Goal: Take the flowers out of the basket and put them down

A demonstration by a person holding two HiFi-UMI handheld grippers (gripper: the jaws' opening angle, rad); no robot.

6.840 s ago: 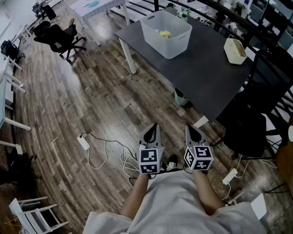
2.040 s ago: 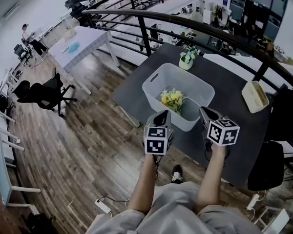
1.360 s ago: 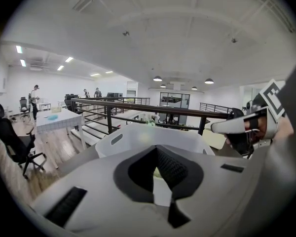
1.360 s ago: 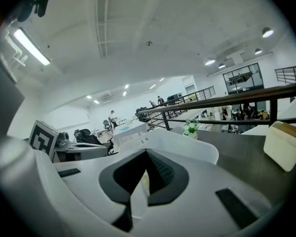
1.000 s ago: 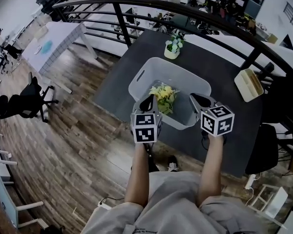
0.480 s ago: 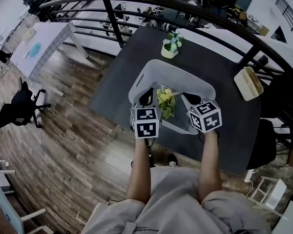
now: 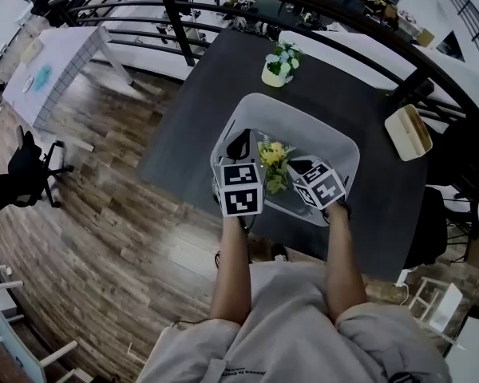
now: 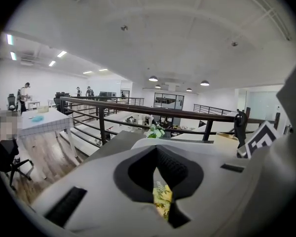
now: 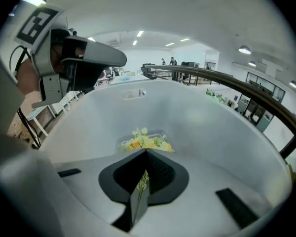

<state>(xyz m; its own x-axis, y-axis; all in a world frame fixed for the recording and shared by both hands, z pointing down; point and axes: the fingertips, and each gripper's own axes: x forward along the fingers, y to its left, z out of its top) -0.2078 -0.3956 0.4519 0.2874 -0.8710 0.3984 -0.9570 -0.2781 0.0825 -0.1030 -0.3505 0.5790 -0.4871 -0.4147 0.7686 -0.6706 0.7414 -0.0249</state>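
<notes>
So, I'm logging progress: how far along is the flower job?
Nothing is done yet: the flowers lie in the basket. In hand: the right gripper is inside the basket, jaws shut, aimed at them; the left gripper hovers at the rim. Remaining: grasp, lift out, set down.

I am now up against the dark table, and the white basket, once small in the upper right of the frame, sits at its centre. My left gripper is further forward, over the basket's near left rim. My right gripper is lower and tipped nose-down inside the basket, just right of the yellow flowers, which now lie between the two grippers.
</notes>
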